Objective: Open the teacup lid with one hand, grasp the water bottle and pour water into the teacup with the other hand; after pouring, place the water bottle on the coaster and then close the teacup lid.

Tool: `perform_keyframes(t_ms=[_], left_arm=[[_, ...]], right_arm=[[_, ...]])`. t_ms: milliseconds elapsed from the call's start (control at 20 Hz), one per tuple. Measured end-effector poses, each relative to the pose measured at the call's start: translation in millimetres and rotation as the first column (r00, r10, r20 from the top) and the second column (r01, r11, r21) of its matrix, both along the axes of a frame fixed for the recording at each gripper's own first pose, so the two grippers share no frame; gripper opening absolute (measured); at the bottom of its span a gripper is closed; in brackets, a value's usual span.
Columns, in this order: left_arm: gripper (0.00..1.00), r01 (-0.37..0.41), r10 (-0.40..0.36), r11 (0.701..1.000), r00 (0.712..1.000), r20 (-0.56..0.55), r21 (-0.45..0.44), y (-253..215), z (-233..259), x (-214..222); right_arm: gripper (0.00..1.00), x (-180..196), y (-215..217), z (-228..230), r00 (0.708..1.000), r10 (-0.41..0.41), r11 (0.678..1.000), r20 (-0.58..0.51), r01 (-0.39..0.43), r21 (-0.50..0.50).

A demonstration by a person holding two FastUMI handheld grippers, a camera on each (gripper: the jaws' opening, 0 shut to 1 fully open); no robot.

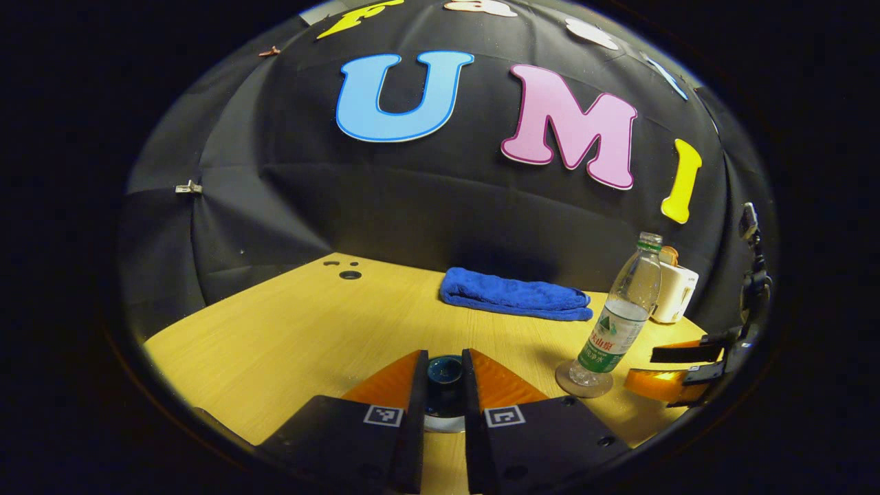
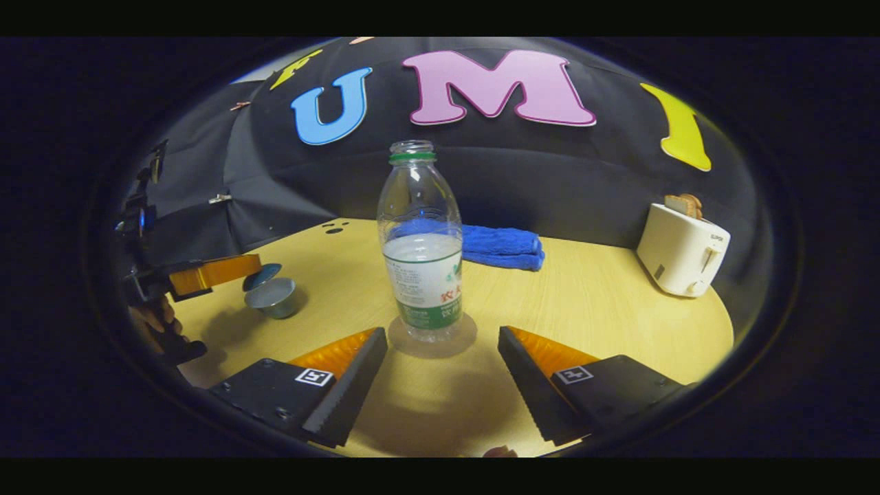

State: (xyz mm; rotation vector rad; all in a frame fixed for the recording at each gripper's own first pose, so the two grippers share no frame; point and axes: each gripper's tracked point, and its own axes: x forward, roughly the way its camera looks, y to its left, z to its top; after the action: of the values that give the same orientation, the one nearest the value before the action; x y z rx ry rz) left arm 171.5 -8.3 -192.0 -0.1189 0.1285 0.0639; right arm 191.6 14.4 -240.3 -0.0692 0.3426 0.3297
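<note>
Between my left gripper's (image 1: 443, 385) fingers sits the lid (image 1: 444, 372), pinched and held over the cup (image 1: 440, 421) below it. Ahead of my right gripper (image 2: 440, 375), whose fingers are spread wide with nothing between them, the bottle (image 2: 422, 240) stands upright on the coaster (image 2: 432, 338), uncapped and about half full. I judge that bottle light, thin-walled and slick, likely to buckle if squeezed hard, so I would take it at the labelled middle. In the right gripper view the cup (image 2: 273, 296) stands open on the table (image 2: 605, 295), well left of the bottle, with the lid tilted just above its rim. My left is low and level; my right faces the bottle squarely.
</note>
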Motion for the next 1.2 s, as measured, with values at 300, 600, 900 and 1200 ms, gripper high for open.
perform_keyframes(t_ms=[300,600,900,1200], left_arm=[[0.29,0.015,-0.014,1.0,0.999,-0.03,0.027,-10,-16,3],[0.31,-0.008,0.011,0.998,0.999,-0.047,0.069,-9,-25,6],[0.48,-0.009,0.013,0.994,0.999,-0.037,0.11,-10,-21,4],[0.85,0.067,-0.062,0.985,0.997,-0.041,0.156,-37,27,-37]], right_arm=[[1.0,-15,-8,2,1.0,-0.007,0.999,-0.018,0.007,0.033],[1.0,-21,-7,7,1.0,-0.007,0.998,-0.022,0.009,0.06],[1.0,-27,-19,15,0.999,-0.042,0.996,-0.006,0.042,0.08],[1.0,-38,-50,59,0.994,-0.108,0.992,0.021,0.106,0.067]])
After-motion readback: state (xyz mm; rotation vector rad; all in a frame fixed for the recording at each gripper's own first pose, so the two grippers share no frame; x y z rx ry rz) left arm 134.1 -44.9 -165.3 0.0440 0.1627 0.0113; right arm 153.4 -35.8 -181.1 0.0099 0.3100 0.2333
